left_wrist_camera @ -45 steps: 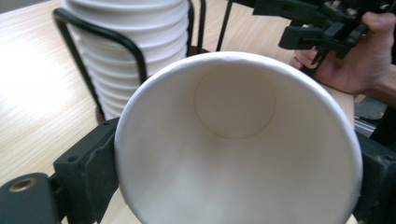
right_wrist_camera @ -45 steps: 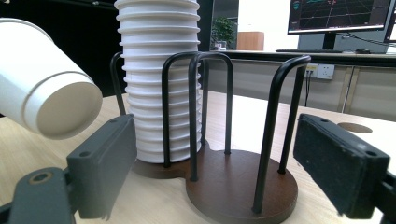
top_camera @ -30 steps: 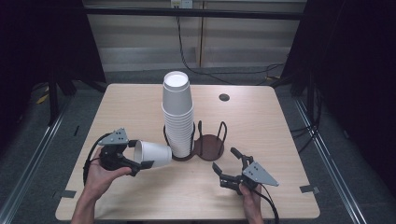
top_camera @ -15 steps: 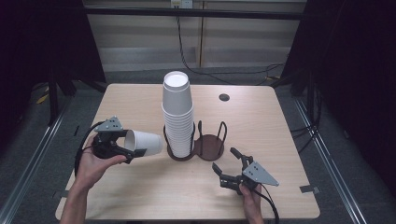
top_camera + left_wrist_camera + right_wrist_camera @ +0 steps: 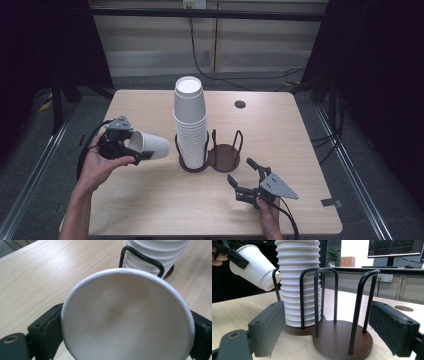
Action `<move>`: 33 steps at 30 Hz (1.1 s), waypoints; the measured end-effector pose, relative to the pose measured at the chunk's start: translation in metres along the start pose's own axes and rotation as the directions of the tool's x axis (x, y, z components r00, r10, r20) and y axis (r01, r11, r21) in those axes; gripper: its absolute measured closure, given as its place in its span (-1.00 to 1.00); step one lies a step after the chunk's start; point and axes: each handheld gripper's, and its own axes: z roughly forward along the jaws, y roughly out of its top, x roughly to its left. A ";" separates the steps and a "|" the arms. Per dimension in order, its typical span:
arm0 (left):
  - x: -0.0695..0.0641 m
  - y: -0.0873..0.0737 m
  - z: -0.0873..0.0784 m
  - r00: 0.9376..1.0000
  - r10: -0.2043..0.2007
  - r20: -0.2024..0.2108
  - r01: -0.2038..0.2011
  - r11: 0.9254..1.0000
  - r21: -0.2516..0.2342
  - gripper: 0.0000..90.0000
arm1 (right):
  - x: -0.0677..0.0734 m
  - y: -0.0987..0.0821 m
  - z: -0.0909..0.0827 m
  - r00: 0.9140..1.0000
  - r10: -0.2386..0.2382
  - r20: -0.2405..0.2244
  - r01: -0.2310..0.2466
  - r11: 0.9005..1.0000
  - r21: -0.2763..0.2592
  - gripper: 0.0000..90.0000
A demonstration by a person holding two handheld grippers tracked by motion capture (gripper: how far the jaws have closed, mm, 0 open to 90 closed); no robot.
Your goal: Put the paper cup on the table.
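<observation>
A white paper cup (image 5: 151,146) lies tipped on its side in the air left of the holder, base toward the stack. My left gripper (image 5: 134,145) is shut on it near the rim. In the left gripper view the cup's open mouth (image 5: 125,322) faces me between both jaws of the left gripper (image 5: 125,338). A tall stack of white cups (image 5: 190,122) stands in the left bay of a dark wooden holder (image 5: 226,156) with black wire hoops. My right gripper (image 5: 240,171) rests open on the table, in front of the holder's right bay (image 5: 342,340).
A round cable hole (image 5: 240,104) sits at the table's back right. The light wooden table (image 5: 300,150) ends close behind my right hand. Black cables hang behind the table. A monitor (image 5: 395,248) stands far off in the right gripper view.
My left gripper has lifted the cup and carried it a little away from the table's front edge. The right gripper has stayed where it was.
</observation>
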 end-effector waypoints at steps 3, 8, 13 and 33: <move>0.001 0.006 0.000 1.000 0.005 0.006 -0.005 1.000 0.008 -0.82 | 0.000 0.000 0.000 1.000 0.000 0.000 0.000 1.000 0.000 -0.71; 0.002 0.014 0.005 1.000 0.027 -0.017 -0.025 0.996 0.083 -0.82 | 0.000 0.000 0.000 1.000 0.000 0.000 0.000 1.000 0.000 -0.72; 0.008 0.017 0.015 0.999 0.039 -0.009 -0.037 0.990 0.137 -0.82 | 0.000 0.000 0.000 1.000 -0.001 0.017 0.001 1.000 -0.003 -0.73; 0.016 0.018 0.041 0.997 0.050 -0.061 -0.025 0.931 0.364 -0.83 | 0.000 0.000 0.000 1.000 -0.003 0.016 0.003 1.000 -0.002 -0.72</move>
